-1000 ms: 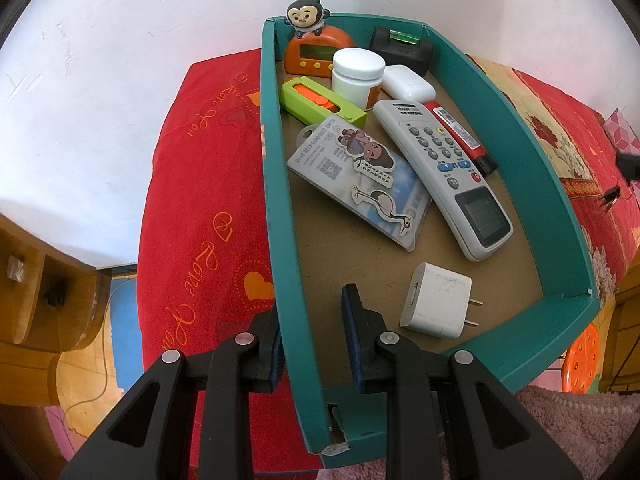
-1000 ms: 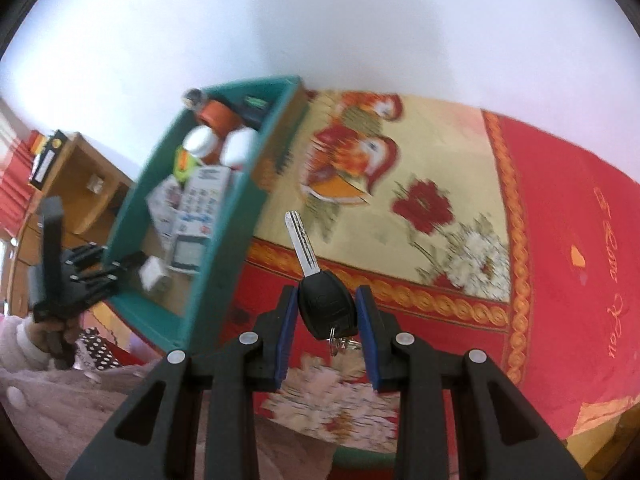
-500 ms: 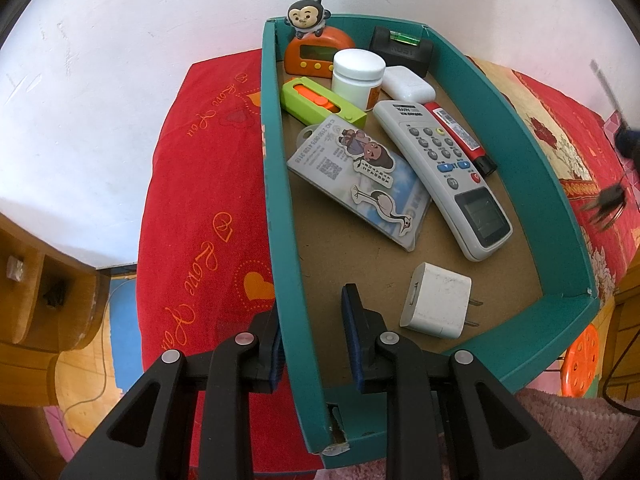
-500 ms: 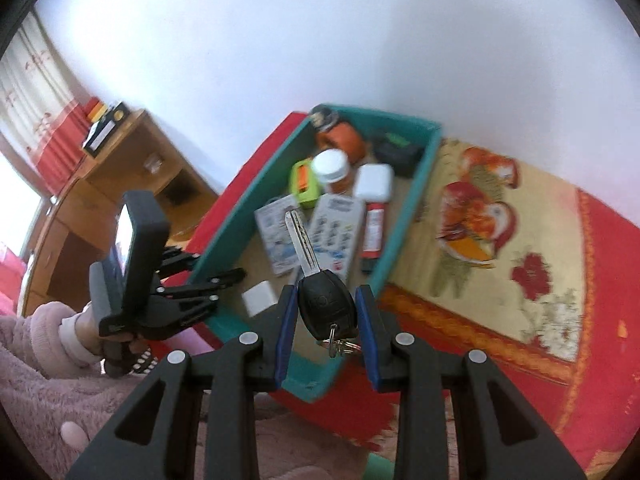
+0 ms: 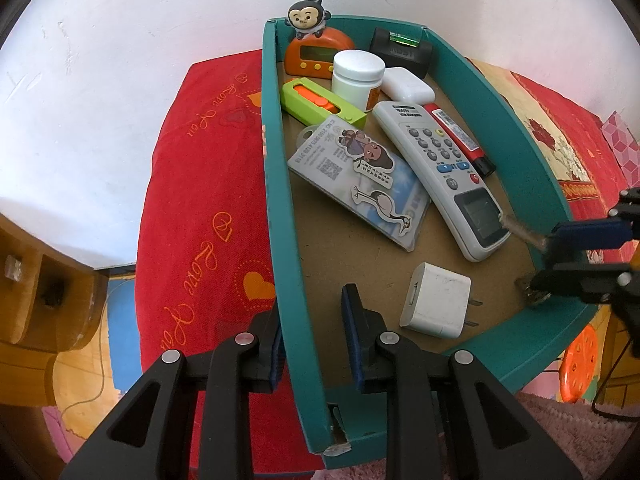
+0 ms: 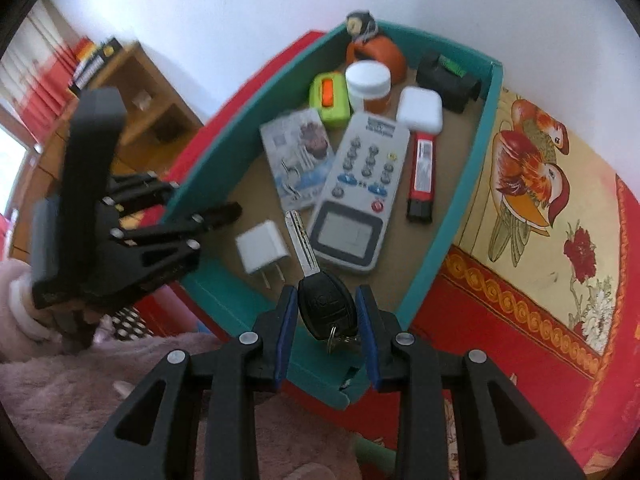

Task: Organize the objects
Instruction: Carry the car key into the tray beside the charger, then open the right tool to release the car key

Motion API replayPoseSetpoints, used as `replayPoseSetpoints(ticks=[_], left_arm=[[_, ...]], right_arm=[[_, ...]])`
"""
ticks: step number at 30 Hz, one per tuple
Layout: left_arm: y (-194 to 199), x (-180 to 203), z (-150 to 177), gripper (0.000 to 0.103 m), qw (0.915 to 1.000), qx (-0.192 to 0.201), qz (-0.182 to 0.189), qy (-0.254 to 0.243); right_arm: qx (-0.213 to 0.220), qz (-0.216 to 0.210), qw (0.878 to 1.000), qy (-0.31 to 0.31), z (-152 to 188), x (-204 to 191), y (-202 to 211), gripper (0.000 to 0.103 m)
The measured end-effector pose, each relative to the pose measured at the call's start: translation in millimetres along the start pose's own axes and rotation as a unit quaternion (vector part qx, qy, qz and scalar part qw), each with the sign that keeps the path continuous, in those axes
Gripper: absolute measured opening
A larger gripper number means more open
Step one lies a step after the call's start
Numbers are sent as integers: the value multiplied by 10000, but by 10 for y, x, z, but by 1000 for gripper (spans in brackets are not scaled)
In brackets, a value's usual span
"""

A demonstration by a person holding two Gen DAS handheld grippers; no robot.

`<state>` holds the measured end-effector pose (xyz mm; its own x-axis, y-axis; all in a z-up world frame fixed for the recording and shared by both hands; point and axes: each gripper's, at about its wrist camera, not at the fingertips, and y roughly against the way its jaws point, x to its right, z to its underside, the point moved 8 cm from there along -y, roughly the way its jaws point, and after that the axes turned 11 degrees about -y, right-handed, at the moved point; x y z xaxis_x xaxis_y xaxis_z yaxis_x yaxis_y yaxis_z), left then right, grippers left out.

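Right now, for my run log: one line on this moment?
left tongs: astride tray wall | right tongs: shut on car key | key over tray

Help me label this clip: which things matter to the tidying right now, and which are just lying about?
In play:
car key, clamped in the right hand-held gripper
teal tray, side wall straddled by the left hand-held gripper

Lying about:
remote
charger
card
white jar
timer
red cloth

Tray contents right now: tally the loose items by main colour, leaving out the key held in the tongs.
White or grey: 5 (charger, remote, card, jar, case)
Orange: 1 (timer)
Green: 1 (cutter)
Red: 1 (marker)
Black: 1 (level)
Total: 9
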<state>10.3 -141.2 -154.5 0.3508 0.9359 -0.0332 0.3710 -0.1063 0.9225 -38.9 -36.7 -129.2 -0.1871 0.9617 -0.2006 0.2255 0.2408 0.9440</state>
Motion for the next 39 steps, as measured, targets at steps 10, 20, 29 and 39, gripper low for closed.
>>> replayPoseSetpoints(ticks=[10, 20, 29, 39], left_arm=[[-12, 2, -5, 25, 10000, 43, 47, 30], [-26, 33, -12, 25, 10000, 66, 65, 32], [17, 1, -21, 25, 9999, 107, 27, 29], [208, -58, -88, 25, 9993, 304, 50, -231]], right_arm=[[-336, 307, 9988, 156, 78, -21, -189, 29], [-497, 444, 9975, 249, 129, -1, -285, 29], [-448, 409, 9980, 148, 132, -12, -260, 30], [-192, 296, 9991, -253, 174, 13, -126, 30]])
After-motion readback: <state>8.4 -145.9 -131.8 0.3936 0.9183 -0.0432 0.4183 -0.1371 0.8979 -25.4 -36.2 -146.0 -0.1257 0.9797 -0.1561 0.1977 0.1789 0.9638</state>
